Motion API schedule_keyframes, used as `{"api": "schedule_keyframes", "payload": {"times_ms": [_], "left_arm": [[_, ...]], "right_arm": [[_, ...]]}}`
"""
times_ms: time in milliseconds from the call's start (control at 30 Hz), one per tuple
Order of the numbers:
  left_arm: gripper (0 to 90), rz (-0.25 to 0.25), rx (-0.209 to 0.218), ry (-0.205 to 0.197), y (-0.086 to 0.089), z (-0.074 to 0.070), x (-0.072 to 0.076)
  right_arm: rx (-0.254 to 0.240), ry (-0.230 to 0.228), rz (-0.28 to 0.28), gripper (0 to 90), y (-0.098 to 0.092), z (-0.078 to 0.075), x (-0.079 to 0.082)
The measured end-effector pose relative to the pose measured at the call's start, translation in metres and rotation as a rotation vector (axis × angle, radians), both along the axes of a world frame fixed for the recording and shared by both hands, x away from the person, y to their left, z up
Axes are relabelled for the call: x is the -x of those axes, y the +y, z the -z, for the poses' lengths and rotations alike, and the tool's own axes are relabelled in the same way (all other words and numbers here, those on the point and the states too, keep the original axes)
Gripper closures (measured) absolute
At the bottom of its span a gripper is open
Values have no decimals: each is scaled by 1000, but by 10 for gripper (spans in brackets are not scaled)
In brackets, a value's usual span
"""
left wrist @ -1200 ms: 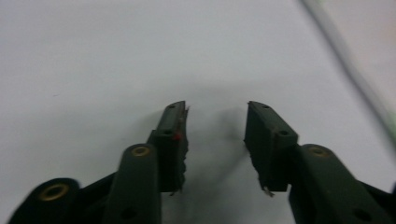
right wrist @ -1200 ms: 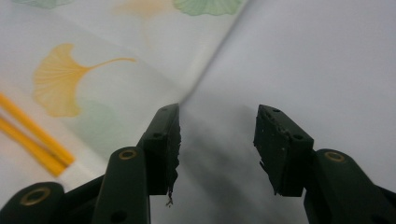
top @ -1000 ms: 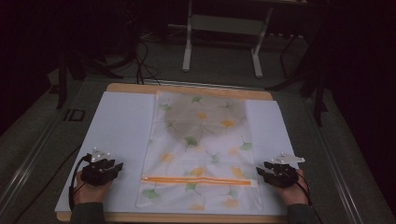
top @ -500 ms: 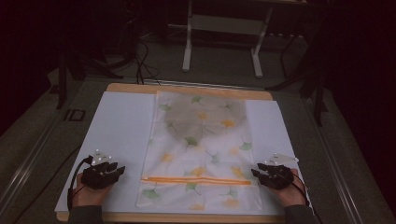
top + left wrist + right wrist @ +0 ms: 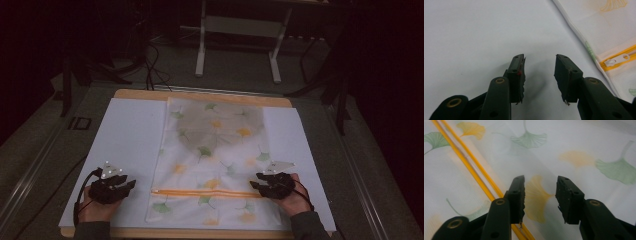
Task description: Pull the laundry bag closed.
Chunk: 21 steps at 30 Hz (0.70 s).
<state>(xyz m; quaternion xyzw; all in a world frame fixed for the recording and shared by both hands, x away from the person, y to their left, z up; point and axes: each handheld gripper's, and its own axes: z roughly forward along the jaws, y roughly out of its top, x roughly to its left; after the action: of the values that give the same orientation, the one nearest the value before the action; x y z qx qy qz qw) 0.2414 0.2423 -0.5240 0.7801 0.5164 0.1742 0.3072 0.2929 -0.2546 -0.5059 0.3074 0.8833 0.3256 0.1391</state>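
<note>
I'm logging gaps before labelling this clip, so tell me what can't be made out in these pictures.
- What is inside the mesh bag: high view, only a dim grey shape behind the printed fabric.
- Zipper pull: left gripper view, the teeth beyond it are cut off by the right edge.
- Zipper ends: right gripper view, cut off by the frame and the right tool.
</note>
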Motion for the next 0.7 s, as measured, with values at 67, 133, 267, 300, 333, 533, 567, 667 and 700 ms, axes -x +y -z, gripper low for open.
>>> {"api": "schedule_keyframes", "payload": {"times_ms": [67,133,267,300,333,533,567,667,700], "left_arm": [[591,-1,3,4,0,1,-1],[591,3,6,5,0,0,-1],[591,4,9,6,0,1,-1],[591,4,9,6,0,1,-1],[591,5,11,7,0,1,-1],[586,4,13,6,0,0,-1],[585,5,12,9,0,0,-1],[584,7,10,8,-1,-1,-1],[584,8,11,10,-1,0,-1]], "right_arm": [[9,7,-17,559,7,1,-2],[11,11,-31,544,13,1,-3],[6,28,-62,516,24,0,-8],[5,32,-69,523,28,0,-10],[7,36,-77,530,30,0,-11],[6,39,-128,542,49,0,-15],[7,45,-140,544,52,0,-16],[16,44,-173,548,62,0,-16],[16,40,-183,548,65,0,-16]]}}
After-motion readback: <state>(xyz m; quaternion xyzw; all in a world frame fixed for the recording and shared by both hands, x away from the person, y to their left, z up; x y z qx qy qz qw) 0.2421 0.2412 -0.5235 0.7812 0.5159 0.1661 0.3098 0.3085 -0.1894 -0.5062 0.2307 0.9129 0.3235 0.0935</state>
